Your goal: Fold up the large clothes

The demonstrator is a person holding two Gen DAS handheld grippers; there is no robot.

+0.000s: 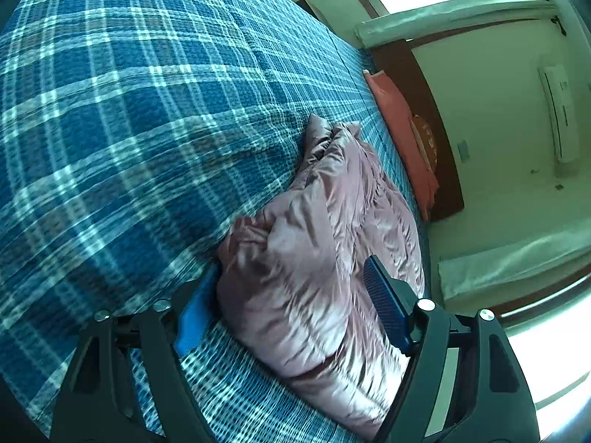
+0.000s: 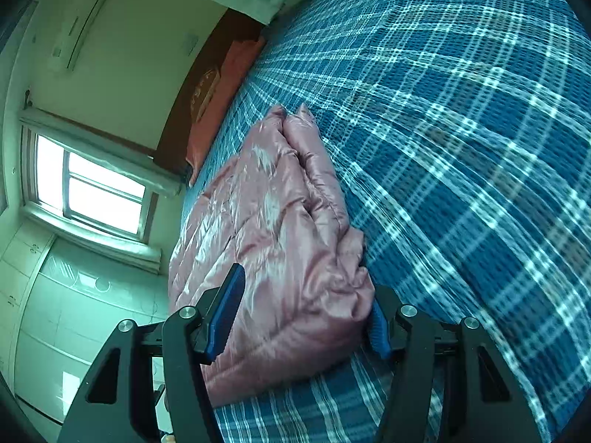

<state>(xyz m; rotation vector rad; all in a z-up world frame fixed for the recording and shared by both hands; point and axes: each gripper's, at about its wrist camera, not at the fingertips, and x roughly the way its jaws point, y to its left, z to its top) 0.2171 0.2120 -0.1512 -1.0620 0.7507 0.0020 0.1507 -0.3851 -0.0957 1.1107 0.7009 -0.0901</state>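
Note:
A shiny pink padded jacket (image 1: 332, 203) lies bunched into a thick bundle on the blue plaid bedspread (image 1: 129, 110), near the bed's side edge. My left gripper (image 1: 291, 269) straddles one end of the bundle, and its blue pads press into the puffy fabric from both sides. In the right wrist view the same jacket (image 2: 280, 192) fills the gap of my right gripper (image 2: 304, 284). That gripper's pads squeeze the other end, and one pad is partly buried in the folds. Both grippers sit low over the bedspread (image 2: 461, 147).
An orange pillow (image 1: 399, 122) leans on the dark wooden headboard (image 1: 424, 85) at the bed's head. Beyond the bed edge are a window (image 2: 99, 192), a wall air conditioner (image 1: 557, 110) and white cupboards (image 2: 55, 313). Plaid cover stretches wide on the jacket's other side.

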